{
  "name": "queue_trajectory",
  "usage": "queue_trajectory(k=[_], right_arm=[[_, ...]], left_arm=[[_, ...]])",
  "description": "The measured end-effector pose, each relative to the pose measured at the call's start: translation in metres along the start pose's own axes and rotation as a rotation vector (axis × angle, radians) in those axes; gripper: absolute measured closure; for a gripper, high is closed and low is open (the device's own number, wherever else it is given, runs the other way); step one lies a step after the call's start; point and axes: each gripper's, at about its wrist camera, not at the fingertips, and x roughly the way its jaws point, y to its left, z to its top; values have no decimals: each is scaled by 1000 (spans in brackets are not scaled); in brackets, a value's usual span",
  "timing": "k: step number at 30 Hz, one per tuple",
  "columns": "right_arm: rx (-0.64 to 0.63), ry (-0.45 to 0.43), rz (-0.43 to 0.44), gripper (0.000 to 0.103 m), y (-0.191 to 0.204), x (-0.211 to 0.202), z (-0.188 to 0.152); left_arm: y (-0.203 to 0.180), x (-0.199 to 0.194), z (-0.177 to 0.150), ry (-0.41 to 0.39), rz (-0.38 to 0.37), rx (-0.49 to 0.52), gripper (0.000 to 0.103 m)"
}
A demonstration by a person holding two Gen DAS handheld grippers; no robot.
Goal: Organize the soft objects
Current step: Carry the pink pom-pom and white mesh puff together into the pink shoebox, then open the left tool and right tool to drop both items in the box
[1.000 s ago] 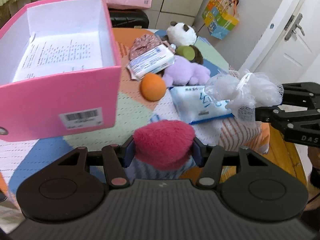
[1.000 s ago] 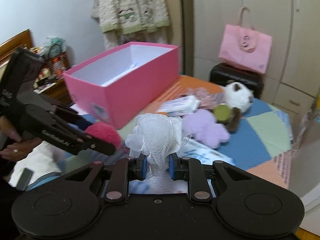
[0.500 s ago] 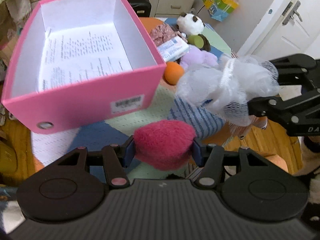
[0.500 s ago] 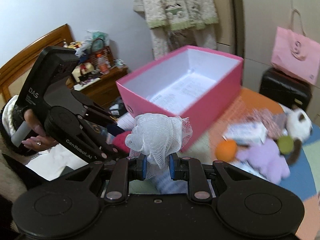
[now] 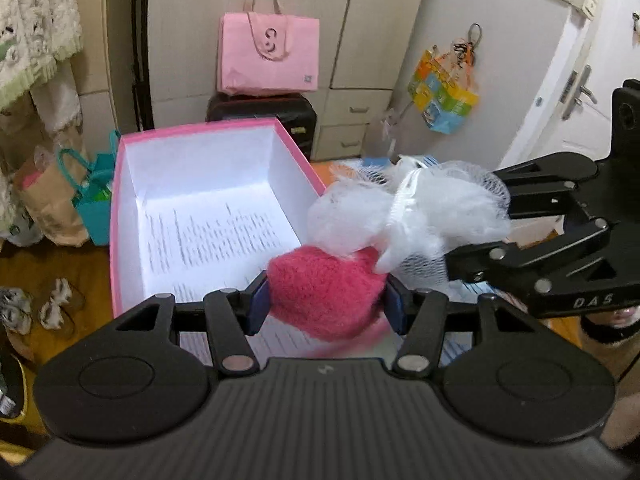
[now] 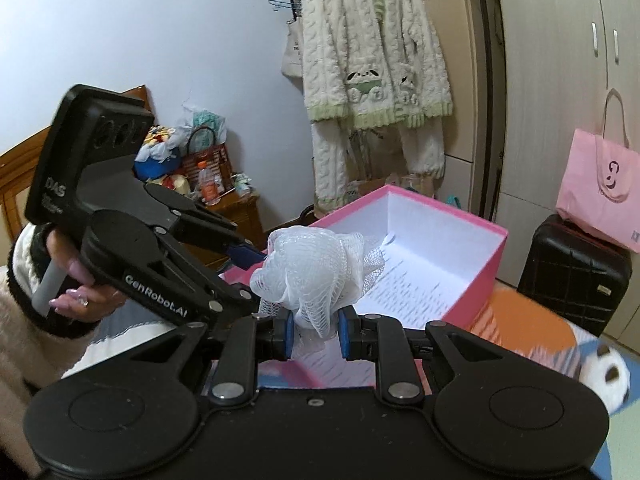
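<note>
— What does your left gripper [image 5: 326, 306] have?

— Its blue pads [image 5: 256, 307] are closed on the fuzzy red pom-pom [image 5: 325, 297], held above the near end of the open pink box [image 5: 120, 216], just ahead of the fingers.

— And your right gripper [image 6: 316, 330]?

— It is clamped narrowly on the white mesh bath pouf [image 6: 316, 276]. From your left tool, the pouf [image 5: 408, 212] sits ahead to the right, touching the pom-pom's top. A printed sheet [image 5: 216, 236] lines the box floor.

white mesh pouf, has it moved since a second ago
Yes. The white mesh pouf, held in the right gripper, went from above the table items to the pink box rim.
</note>
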Motion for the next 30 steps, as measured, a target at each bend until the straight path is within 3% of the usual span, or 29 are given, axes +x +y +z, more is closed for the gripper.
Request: queue_trajectory(k=[9,13,19,26,30], right_arm=[[29,15,-37,79,-58,58,35],[44,39,-66,79,-80,84,37],[-1,114,-126,79,-93,124,38],[-104,196,-187,78,-93,152,39],[-146,213,-226,72,-91,158,39]], left_arm=[[56,61,45,-15,44,-105,48],[66,85,57,-29,128,-82,48],[81,124,67,52,155,-109,48],[93,144,64,109,178,-137,48],[94,150,65,122,188,-144,47]])
